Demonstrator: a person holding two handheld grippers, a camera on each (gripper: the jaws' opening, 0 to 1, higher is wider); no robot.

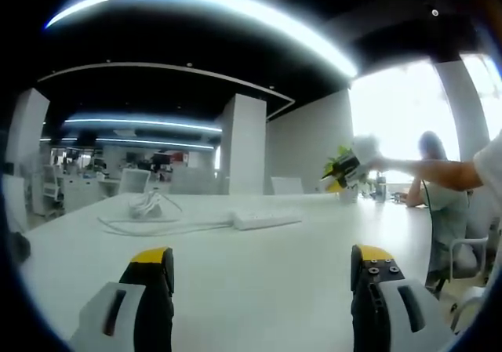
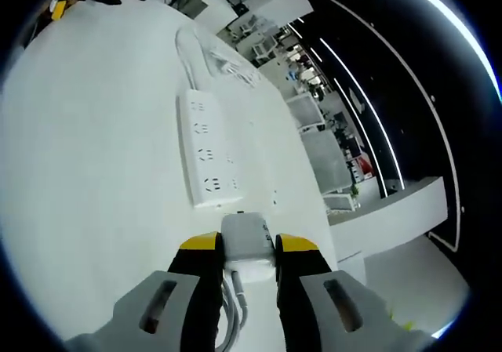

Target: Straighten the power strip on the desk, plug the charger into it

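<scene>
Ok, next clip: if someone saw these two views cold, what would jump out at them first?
Most likely the white charger clamped between the right gripper's yellow-tipped jaws, held just short of the near end of the white power strip lying on the desk. In the left gripper view, the left gripper hangs open over the desk, with the strip farther off and a coiled white cable beyond it.
</scene>
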